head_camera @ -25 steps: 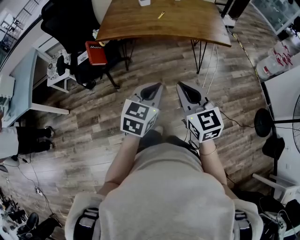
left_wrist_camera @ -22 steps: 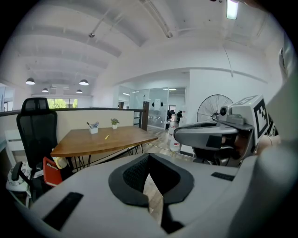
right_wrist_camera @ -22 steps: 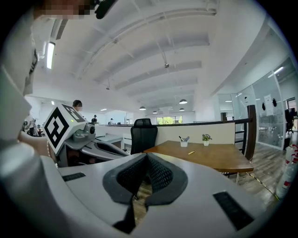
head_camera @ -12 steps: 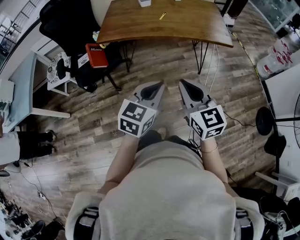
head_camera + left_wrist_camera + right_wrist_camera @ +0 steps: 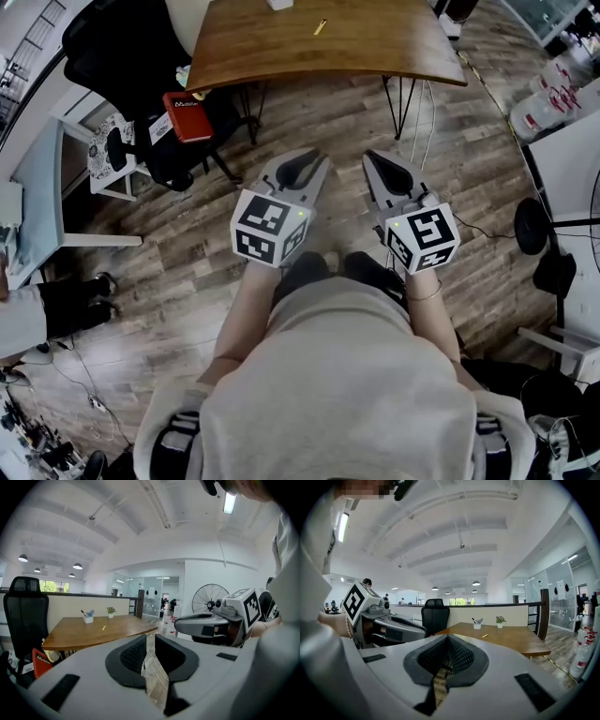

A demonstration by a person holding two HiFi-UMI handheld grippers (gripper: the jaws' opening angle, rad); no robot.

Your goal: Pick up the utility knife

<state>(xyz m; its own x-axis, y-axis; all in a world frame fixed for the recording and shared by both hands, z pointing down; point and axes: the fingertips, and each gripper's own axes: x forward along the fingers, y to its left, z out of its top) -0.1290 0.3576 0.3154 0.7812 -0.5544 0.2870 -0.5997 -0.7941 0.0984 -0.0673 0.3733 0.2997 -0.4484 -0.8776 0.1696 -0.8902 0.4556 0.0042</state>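
The utility knife (image 5: 321, 26) is a small yellow thing lying on the brown wooden table (image 5: 375, 52) far ahead; it also shows in the left gripper view (image 5: 104, 627) and the right gripper view (image 5: 485, 635). Both grippers are held side by side in front of the person's body, well short of the table and pointing at it. My left gripper (image 5: 317, 157) (image 5: 148, 638) has its jaws opening, a narrow gap between the pads and nothing in it. My right gripper (image 5: 369, 156) (image 5: 447, 637) is shut and empty.
A white pen cup (image 5: 88, 618) and a small plant (image 5: 110, 612) stand on the table. A black office chair (image 5: 131, 56) and a red box (image 5: 190, 114) sit left of it. A standing fan (image 5: 209, 597) and water bottles (image 5: 553, 94) are on the right, cables on the wooden floor.
Both grippers have moved forward toward the table with the person. The left gripper's jaws, shut before, now show a slit between them.
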